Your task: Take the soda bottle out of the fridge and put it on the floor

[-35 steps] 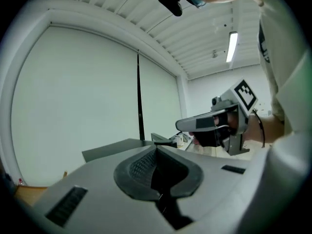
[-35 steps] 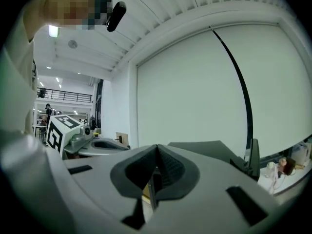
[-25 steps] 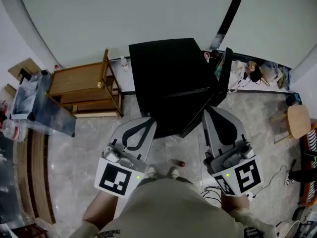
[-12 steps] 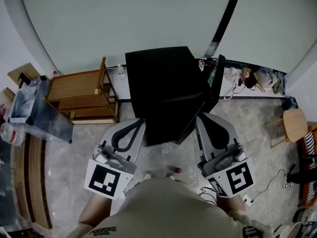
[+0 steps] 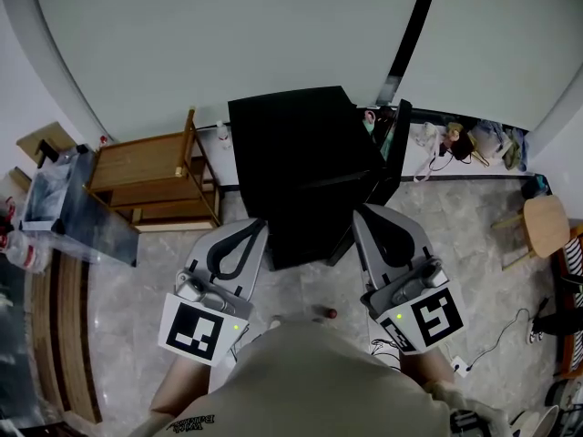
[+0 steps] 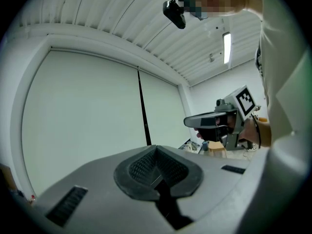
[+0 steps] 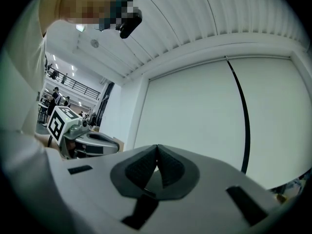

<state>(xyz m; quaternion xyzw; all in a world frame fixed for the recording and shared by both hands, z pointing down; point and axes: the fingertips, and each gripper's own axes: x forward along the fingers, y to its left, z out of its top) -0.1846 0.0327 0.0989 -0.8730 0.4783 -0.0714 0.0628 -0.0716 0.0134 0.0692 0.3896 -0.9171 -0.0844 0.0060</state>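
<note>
The black fridge [image 5: 305,167] stands against the pale wall, seen from above, with its door [image 5: 397,148] ajar at the right side. No soda bottle shows in any view. My left gripper [image 5: 248,229] hovers in front of the fridge's left half, shut and empty; its pads [image 6: 155,161] meet in the left gripper view. My right gripper [image 5: 366,217] hangs before the fridge's right half, also shut on nothing, with its pads [image 7: 156,162] closed together. Both grippers point up at the wall and ceiling in their own views. Each sees the other: right gripper [image 6: 219,121], left gripper [image 7: 83,138].
A wooden shelf unit [image 5: 150,167] stands left of the fridge, with a glass-topped table [image 5: 73,208] further left. Clutter [image 5: 465,139] lies along the wall at the right. A round wooden stool [image 5: 549,223] and cables [image 5: 496,335] are on the right floor. A small dark red object [image 5: 332,314] lies near my feet.
The head view has shifted, so the fridge sits higher and further left in the picture. Both grippers stayed shut and drifted slightly left in front of the fridge.
</note>
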